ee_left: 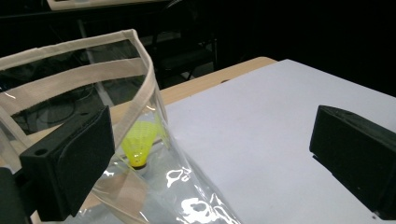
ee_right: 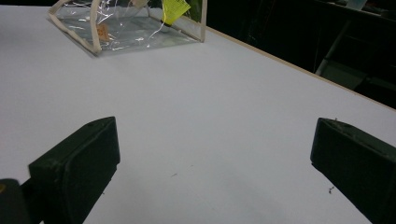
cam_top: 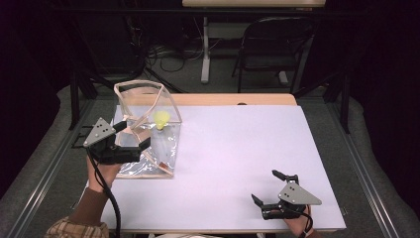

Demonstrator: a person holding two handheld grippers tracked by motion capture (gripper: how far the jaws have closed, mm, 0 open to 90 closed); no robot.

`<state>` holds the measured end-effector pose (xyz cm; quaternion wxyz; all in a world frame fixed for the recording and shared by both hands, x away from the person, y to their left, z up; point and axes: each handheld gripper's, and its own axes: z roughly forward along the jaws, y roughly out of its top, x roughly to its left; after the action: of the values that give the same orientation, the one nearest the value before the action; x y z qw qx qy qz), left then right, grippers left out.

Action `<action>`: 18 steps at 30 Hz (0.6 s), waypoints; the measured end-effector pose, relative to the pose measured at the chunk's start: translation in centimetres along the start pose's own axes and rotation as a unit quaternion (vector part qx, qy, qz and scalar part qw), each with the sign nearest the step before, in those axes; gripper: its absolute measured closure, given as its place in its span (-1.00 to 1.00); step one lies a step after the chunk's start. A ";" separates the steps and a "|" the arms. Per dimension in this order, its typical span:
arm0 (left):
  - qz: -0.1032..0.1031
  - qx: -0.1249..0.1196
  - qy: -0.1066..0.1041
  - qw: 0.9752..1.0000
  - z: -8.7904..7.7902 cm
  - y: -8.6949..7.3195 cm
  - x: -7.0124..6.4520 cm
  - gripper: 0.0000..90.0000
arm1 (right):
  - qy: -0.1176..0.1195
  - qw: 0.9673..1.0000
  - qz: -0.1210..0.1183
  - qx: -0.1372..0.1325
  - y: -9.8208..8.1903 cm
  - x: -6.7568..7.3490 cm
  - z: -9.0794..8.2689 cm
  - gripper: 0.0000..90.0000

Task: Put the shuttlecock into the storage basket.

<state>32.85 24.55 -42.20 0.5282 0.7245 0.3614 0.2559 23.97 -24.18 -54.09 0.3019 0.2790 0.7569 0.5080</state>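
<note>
**Soft clear bag, shuttlecock inside**

The clear bag (cam_top: pixel 148 129) sits at the table's (cam_top: pixel 237 158) far left — light, floppy, slick film; its cream trim gives the surest hold. The yellow shuttlecock (cam_top: pixel 161 119) inside crushes easily. Left gripper (cam_top: pixel 130 136) beside it and right gripper (cam_top: pixel 270 191) near the front edge both have jaws apart, empty. Smooth white top, dark room.

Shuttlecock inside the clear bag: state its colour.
Bright yellow shuttlecock, clearest in the left gripper view.
</note>
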 end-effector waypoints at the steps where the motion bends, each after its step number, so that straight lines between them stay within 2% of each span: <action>1: 0.001 -0.001 -0.002 1.000 -0.1 -0.2 -0.1 -1.00 | 0.000 1.000 0.000 0.000 0.0 0.0 0.0 -0.98; 11: 0.004 0.006 0.000 1.000 -0.7 -2.1 -1.2 -1.00 | 0.001 1.000 -0.001 0.000 0.0 0.0 0.0 -0.98; 18: 0.015 0.002 -0.014 1.000 -0.8 -3.7 -1.6 -1.00 | 0.001 1.000 0.000 0.001 0.0 0.0 0.0 -0.98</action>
<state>30.30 24.42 -45.47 0.5279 0.7342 0.3438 0.2530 23.98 -24.17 -54.14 0.3007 0.2791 0.7577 0.5074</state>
